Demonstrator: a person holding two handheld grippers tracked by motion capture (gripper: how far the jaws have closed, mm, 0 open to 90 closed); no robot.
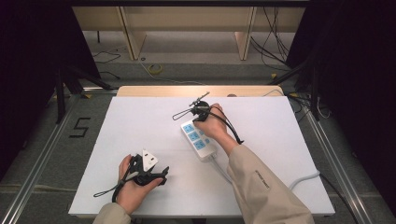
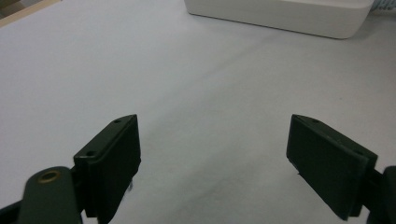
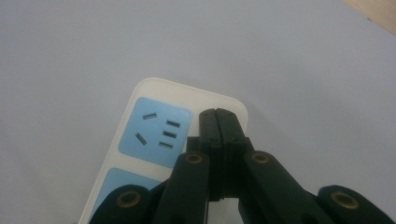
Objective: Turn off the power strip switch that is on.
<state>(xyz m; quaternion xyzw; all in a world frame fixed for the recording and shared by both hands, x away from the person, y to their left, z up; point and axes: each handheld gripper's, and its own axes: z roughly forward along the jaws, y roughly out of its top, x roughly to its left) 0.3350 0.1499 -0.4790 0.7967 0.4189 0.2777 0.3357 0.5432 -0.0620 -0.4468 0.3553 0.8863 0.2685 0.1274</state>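
A white power strip (image 1: 199, 141) with blue socket faces lies near the middle of the white table sheet (image 1: 140, 121). My right gripper (image 1: 196, 117) rests over its far end. In the right gripper view the right gripper (image 3: 217, 115) has its jaws pressed together with nothing between them, right above the strip's end corner, beside the last blue socket (image 3: 156, 133). My left gripper (image 1: 161, 173) sits near the front left of the sheet. In its own view the left gripper (image 2: 215, 128) stands wide open over bare sheet, with the power strip (image 2: 280, 16) lying farther ahead.
The strip's white cord (image 1: 303, 179) runs off to the front right edge of the table. A wooden table edge (image 1: 201, 89) shows behind the sheet. Dark stands and loose cables (image 1: 275, 51) are on the floor around the table.
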